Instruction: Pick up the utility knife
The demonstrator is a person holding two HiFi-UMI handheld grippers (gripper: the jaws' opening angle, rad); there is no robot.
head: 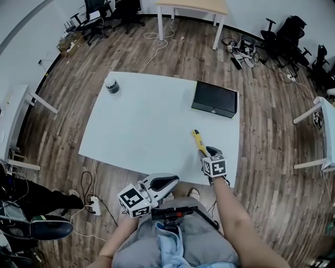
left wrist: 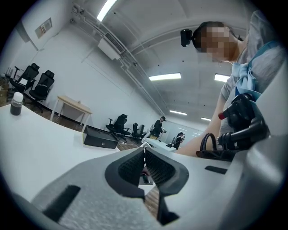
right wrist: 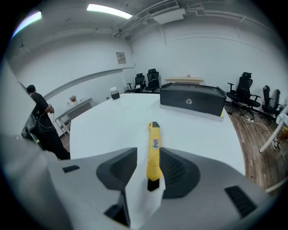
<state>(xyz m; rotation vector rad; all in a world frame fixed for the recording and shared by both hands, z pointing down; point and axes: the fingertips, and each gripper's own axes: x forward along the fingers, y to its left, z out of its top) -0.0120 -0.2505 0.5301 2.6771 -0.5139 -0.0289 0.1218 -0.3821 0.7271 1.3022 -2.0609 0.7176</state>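
A yellow utility knife (head: 199,142) with black ends lies on the white table (head: 141,125) near its front right edge. In the right gripper view the knife (right wrist: 154,150) runs lengthwise between the two pads of my right gripper (right wrist: 150,167), its near black end inside the jaws. White table shows between the left pad and the knife, so the jaws are open around it. In the head view my right gripper (head: 208,153) sits over the knife's near end. My left gripper (head: 174,181) is held off the table near the person's lap, and in its own view the left gripper (left wrist: 144,155) has its pads together and empty.
A black box (head: 214,99) stands at the table's back right, beyond the knife. A dark jar (head: 111,85) with a pale lid stands at the back left corner. Office chairs, a wooden desk (head: 193,6), cables and a power strip (head: 96,205) lie on the floor around.
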